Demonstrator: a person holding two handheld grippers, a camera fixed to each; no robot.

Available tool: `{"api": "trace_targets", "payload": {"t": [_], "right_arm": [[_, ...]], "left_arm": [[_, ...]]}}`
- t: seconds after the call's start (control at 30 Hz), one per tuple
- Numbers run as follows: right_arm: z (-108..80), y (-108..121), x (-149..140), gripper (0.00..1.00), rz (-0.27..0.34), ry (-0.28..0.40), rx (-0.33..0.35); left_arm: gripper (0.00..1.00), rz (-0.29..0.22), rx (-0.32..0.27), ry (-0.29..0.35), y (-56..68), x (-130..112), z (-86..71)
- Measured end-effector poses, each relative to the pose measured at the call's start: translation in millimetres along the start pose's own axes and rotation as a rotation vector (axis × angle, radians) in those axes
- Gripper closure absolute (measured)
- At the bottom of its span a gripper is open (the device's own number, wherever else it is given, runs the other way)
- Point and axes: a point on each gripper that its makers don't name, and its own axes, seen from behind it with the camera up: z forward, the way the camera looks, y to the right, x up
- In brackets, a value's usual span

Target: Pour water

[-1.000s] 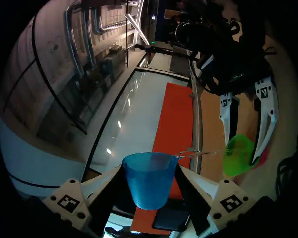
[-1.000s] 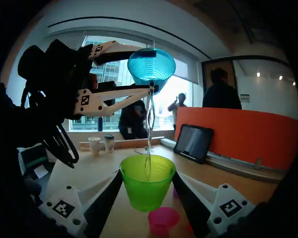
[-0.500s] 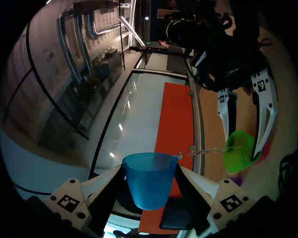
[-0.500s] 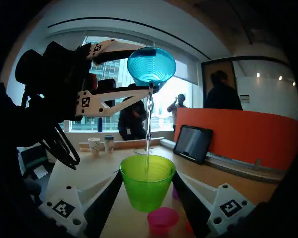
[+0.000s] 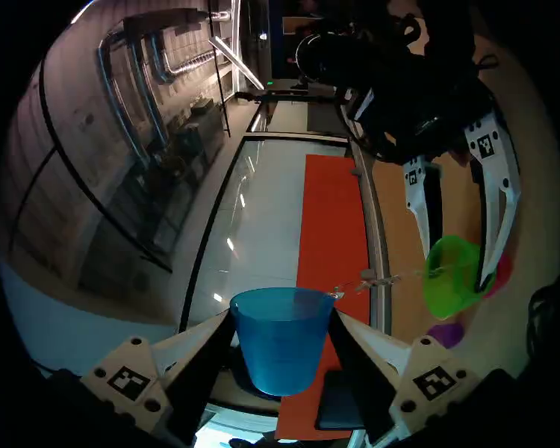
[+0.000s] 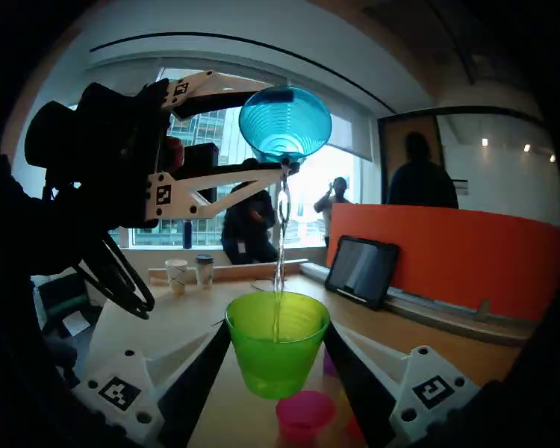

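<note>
Since the earlier frames the blue cup [image 6: 284, 123] has been tipped a shade further, and the green cup [image 6: 278, 343] has drifted slightly up the left gripper view; the pour is otherwise unchanged. Water [image 6: 280, 239] is seen leaving the blue cup's lowered lip as a thin, wavering stream and dropping into the green cup held straight below it, above the table [image 6: 168, 321]. The blue cup is clamped across its wall between both fingers of the left gripper [image 5: 281, 322], and the green cup is pinched likewise, upright, by the right gripper [image 6: 278, 336].

Both cups are judged to be thin, light plastic: stiff enough to be held, yet liable to be squashed if squeezed hard, and slippery once wetted. A hold at mid-wall, below the rim, is thought soundest, and the green cup's weight is expected to grow as it is filled.

The ribbed inside of the blue cup, the vertical fall of the stream, a pink cup [image 6: 304, 414] lower down near the green one, a tablet [image 6: 364, 269] by the orange partition [image 6: 467, 250] and people [image 6: 246, 220] at the window are given by the right gripper view. In the left gripper view the blue cup's outer wall is offered instead, with the stream crossing sideways and a purple cup [image 5: 448, 334] just beside the green one
</note>
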Motion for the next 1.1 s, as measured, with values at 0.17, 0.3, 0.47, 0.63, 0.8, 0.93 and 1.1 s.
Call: {"api": "trace_targets", "payload": {"t": [0.17, 0.3, 0.47, 0.63, 0.8, 0.93, 1.1], "right_arm": [[0.1, 0, 1, 0.09, -0.001, 0.001, -0.001], [0.1, 0, 2, 0.10, -0.001, 0.002, -0.001], [-0.5, -1, 3, 0.09, 0.000, 0.005, -0.001], [-0.8, -1, 4, 0.09, -0.001, 0.008, -0.002], [-1.0, -2, 4, 0.09, -0.001, 0.009, -0.002], [-1.5, -2, 4, 0.09, -0.001, 0.010, -0.003], [-1.4, -2, 4, 0.10, -0.001, 0.010, -0.004]], "left_arm": [[0.14, 0.023, 0.002, 0.004, 0.6, 2, -1.4], [0.14, 0.046, 0.003, 0.009, -1.7, 3, -0.9], [0.14, 0.077, 0.006, 0.014, -4.5, 5, 0.8], [0.14, 0.100, 0.006, 0.019, -1.3, 9, 0.1], [0.14, 0.116, 0.007, 0.022, 4.5, 13, -3.0], [0.14, 0.120, 0.009, 0.022, 8.7, 15, -4.9], [0.14, 0.118, 0.010, 0.022, 7.5, 15, -4.4]]}}
